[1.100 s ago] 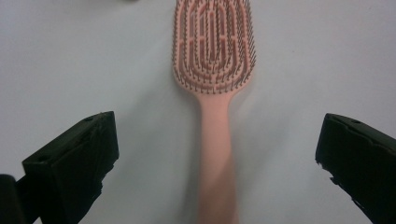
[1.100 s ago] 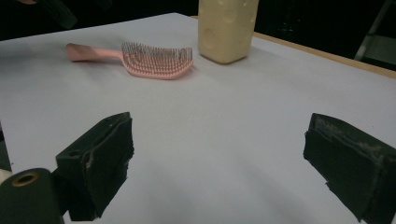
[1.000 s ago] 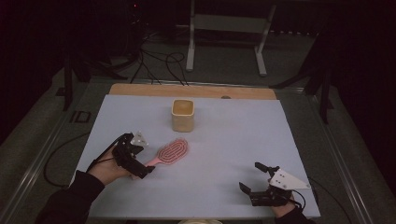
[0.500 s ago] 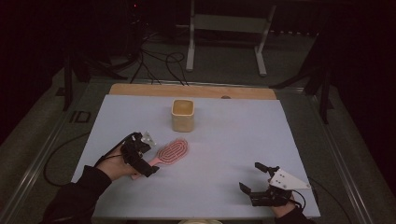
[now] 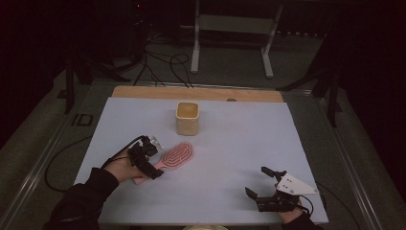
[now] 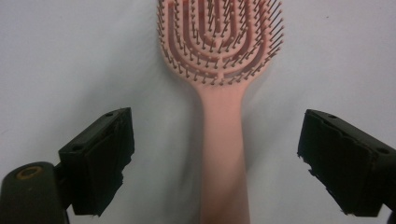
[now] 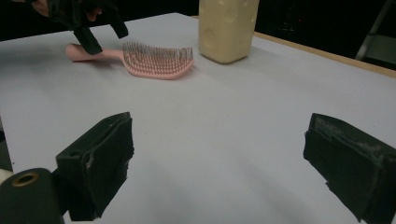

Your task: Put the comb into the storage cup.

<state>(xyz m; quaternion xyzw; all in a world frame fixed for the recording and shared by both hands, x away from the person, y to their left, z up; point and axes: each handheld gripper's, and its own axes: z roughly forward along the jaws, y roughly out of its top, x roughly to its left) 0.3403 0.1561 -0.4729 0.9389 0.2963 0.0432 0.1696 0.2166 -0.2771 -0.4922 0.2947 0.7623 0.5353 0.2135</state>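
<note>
Left gripper view: left claw (image 6: 219, 163) jaws apart, just been closing, straddling pink plastic bristle hairbrush (image 6: 222, 93) handle, untouched. Risk: off-centre closure skews handle, brush slips. Right claw (image 5: 265, 184) apart, idle.

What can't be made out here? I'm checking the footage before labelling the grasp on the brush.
- Brush handle end: cut off by the bottom edge in the left gripper view; covered by the left hand-held gripper in the high view.
- Cup top: cut off by the upper edge in the right gripper view; its inside is too small and dim to read in the high view.
- Floor cables behind the table: lost in darkness, high view.
</note>
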